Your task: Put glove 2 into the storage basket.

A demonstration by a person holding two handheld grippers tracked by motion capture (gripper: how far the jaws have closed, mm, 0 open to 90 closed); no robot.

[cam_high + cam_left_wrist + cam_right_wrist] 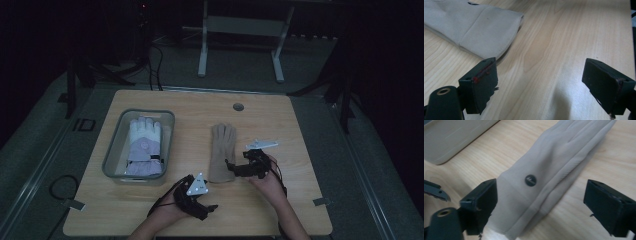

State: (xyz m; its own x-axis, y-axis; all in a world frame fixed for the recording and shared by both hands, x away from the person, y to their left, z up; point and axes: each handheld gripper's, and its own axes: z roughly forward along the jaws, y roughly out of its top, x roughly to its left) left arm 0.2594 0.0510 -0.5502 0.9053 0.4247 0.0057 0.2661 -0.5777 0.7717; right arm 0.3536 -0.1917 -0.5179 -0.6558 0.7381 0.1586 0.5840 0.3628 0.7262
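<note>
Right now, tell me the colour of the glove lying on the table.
Beige glove; right gripper view.

Both tools are black. The left tool (211, 207) carries a pale grey three-cornered plate with small dark dots on top; the right tool (230, 166) has a similar plate. A thin black cable trails from each. Close up, each jaw is a blocky black pad, the left tool's (546, 86) edged with reddish marks, beside a brass-ringed hole.
</note>
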